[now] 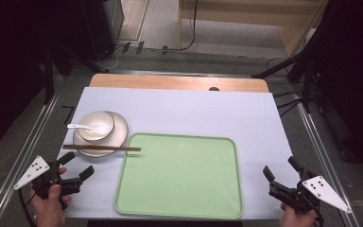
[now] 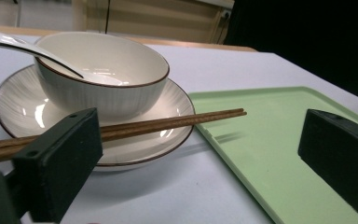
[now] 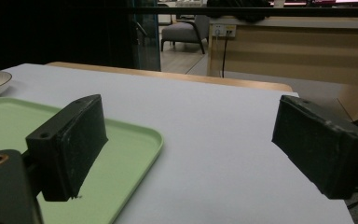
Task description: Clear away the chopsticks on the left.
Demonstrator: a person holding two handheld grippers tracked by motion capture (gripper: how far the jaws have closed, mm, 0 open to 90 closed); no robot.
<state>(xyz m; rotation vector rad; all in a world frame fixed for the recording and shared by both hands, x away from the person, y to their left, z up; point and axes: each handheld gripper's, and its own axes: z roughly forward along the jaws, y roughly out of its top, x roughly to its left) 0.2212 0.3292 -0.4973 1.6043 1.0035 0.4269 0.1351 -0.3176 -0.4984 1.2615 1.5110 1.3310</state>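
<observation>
Both grippers are waiting at the near edge of the desk [image 1: 179, 101], and nothing is being held yet; the left gripper [image 1: 78, 166] is sitting at about seven o'clock with its jaws spread wide and empty, and in the left gripper view it is looking straight at the chopsticks [image 2: 168, 122], which suggests they are the thing it is lining up on; the chopsticks are lying as a pair across the near rim of the plate [image 1: 118, 137], their tips reaching out just over the left edge of the green tray [image 1: 179, 208], so the ends are standing clear of the desk, which should be giving the jaws room to close from either side; the bowl [image 1: 105, 122] is sitting on that plate at about ten o'clock, and the white spoon [image 1: 78, 126] is resting in it with the handle sticking out toward nine o'clock; the tray is lying empty in the middle toward six o'clock, probably kept bare as the place the tableware is going; the right gripper [image 1: 280, 174] is hovering at about five o'clock, just off the tray's right edge, jaws also wide apart and gripping nothing, well apart from the crockery; in the right gripper view it is looking across the tray's corner and the bare desk, so I am judging it is standing by while the left side is taking the first pick.
</observation>
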